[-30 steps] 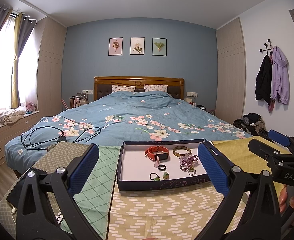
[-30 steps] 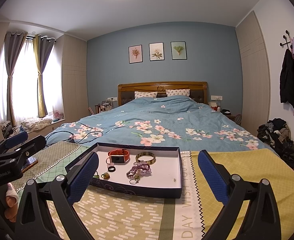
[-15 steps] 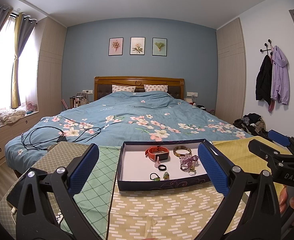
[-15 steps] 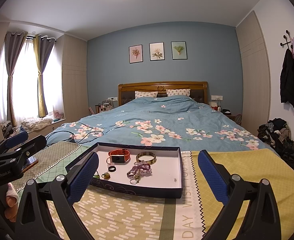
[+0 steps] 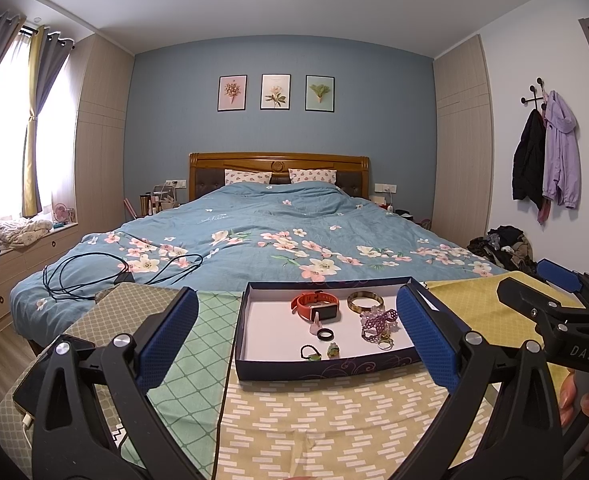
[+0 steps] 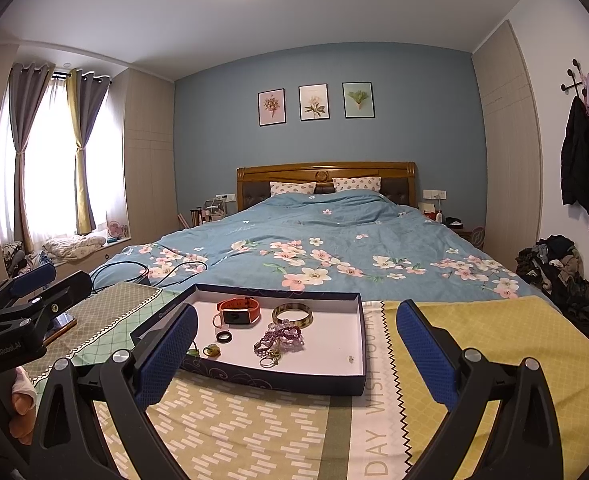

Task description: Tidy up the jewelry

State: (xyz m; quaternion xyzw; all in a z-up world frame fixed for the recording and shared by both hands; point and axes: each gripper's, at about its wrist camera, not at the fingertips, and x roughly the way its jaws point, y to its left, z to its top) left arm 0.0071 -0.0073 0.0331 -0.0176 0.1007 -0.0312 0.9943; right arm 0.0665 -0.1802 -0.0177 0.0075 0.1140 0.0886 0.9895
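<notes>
- Blue-padded fingers of the left tool (image 5: 294,340) stand wide apart with nothing between them; the right tool (image 6: 294,354) is likewise spread and empty.
- Both tools hover level above the patterned cloth, pointing toward 12 o'clock at the shallow dark-blue cardboard tray with a white floor (image 5: 326,370), neither touching it.
- Seen from the left wrist, the right tool's black body sits at 3 o'clock with a hand (image 5: 582,400) gripping it; from the right wrist, the left tool shows at 9 o'clock.
- All the jewelry lies inside the tray: an orange-strapped smartwatch (image 5: 316,306) at 12 o'clock, a brown bangle (image 5: 365,302) just beside it toward 1 o'clock, a purple beaded bracelet (image 5: 378,318) at 3 o'clock, a small black ring (image 5: 325,334) at the centre, a silver ring (image 5: 385,345) toward 4 o'clock, and green-stoned pieces (image 5: 333,350) at 6 o'clock.
- This layout would fit pieces gathered and done, or pieces waiting to be sorted; I cannot tell which.
- If any piece is to be picked, my judgement is that a steep approach over the tray wall suits best, pinching the small rings across their width, since they may slide on the smooth floor.
- The beaded bracelet looks tangled with neighbours, so lifting it slowly would avoid dragging the silver ring.
- Beyond the tray lies the floral blue bed (image 5: 286,236).
</notes>
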